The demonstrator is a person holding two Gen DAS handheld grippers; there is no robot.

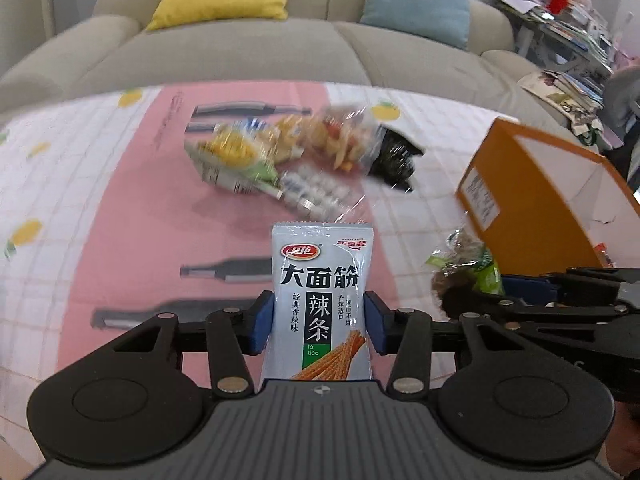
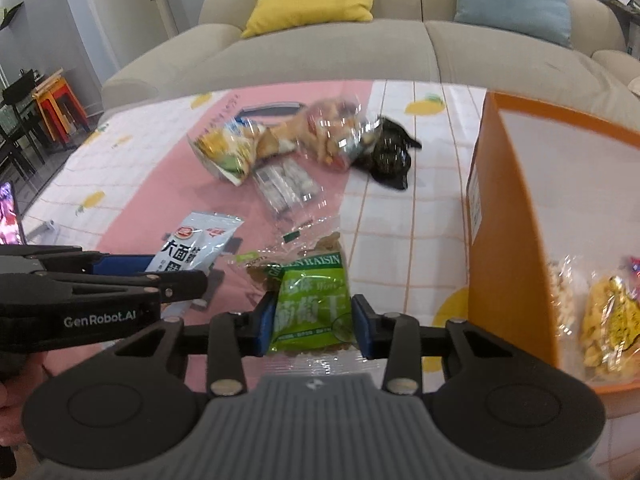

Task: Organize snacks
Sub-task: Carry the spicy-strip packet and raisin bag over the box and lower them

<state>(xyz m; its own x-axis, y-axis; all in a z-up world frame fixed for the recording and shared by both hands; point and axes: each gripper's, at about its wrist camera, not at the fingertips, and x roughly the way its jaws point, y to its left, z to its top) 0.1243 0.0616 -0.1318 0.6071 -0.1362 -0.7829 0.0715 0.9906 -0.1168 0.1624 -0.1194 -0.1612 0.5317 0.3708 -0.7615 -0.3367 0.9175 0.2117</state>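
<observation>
Since both packets are pinched only by their edges, the likely slip-up is one sliding out on the way to the box (image 2: 516,208); the film is slick, and the raisin bag (image 2: 310,304) has loose, crinkly plastic that could fold. The left tool (image 1: 320,322) is clamped on the white packet (image 1: 322,300), which stands upright between its blue pads. The right tool (image 2: 314,324) pinches the raisin bag, sticking forward out of the pads, jaws easing in a touch. The box sits just right of the right tool, open, with snacks inside. The pile (image 2: 296,148) lies ahead of both on the counter (image 2: 400,216).
</observation>
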